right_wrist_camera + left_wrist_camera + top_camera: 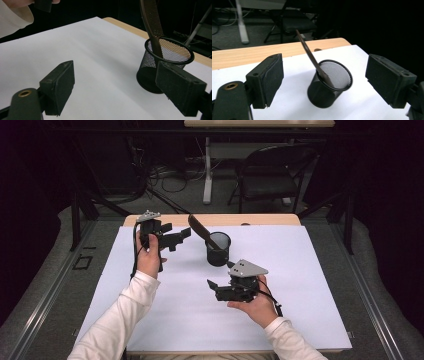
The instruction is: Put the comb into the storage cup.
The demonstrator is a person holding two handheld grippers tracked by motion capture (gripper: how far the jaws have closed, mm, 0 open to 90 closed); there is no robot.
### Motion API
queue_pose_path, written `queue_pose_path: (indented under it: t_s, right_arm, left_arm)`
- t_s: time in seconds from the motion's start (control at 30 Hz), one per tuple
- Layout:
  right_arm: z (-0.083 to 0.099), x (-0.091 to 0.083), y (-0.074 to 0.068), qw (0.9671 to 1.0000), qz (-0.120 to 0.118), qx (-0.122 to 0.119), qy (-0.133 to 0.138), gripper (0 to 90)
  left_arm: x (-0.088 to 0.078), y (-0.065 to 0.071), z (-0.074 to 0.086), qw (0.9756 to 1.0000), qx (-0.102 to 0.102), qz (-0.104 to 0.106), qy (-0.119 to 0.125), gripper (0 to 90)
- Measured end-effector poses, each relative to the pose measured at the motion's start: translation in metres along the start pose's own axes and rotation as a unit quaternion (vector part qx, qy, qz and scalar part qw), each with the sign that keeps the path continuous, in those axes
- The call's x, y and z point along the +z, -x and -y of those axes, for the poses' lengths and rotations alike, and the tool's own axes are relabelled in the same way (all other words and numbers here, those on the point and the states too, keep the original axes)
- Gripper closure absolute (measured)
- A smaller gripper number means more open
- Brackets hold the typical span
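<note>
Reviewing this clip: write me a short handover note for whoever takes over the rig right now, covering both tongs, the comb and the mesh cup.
Left tongs: open, nothing between the pads, raised left of the mesh cup.
Right tongs: open and empty, low over the white sheet, in front of the cup.
Comb: stands handle-down in the cup, leaning left over the rim, free of both tongs.
Cup: upright near the far middle of the sheet.
Done: the comb appears to be in the cup.
Left: probably just pull both tongs clear; check that the comb stays put.
</note>
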State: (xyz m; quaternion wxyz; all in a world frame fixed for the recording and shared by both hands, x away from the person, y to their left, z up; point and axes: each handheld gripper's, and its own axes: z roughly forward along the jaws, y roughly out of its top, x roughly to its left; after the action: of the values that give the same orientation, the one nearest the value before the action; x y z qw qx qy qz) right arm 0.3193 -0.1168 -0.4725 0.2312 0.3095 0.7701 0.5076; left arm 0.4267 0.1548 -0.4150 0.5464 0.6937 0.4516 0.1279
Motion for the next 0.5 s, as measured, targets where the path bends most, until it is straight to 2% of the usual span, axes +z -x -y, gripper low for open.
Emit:
queue_pose_path:
  t_s: [0.17, 0.23, 0.33, 0.5]
  right_arm:
    - [-0.001, 0.0, 0.0, 1.0, 0.0, -0.004, 0.001, 15.3]
    - [-0.001, 0.0, -0.001, 1.0, -0.006, -0.003, 0.001, 15.3]
    - [-0.002, 0.0, 0.0, 0.9999, -0.017, -0.002, 0.0, 15.3]
    - [-0.004, 0.0, 0.0, 0.9998, -0.018, -0.001, -0.004, 15.7]
  left_arm:
    - [-0.005, 0.001, 0.001, 0.9999, 0.012, 0.001, -0.008, 15.3]
    - [-0.007, 0.002, 0.002, 0.9996, 0.027, -0.003, -0.011, 15.3]
    - [-0.014, 0.003, 0.003, 0.9995, 0.03, 0.01, -0.009, 15.3]
    - [-0.023, 0.003, 0.005, 0.9987, 0.042, 0.026, -0.013, 15.3]
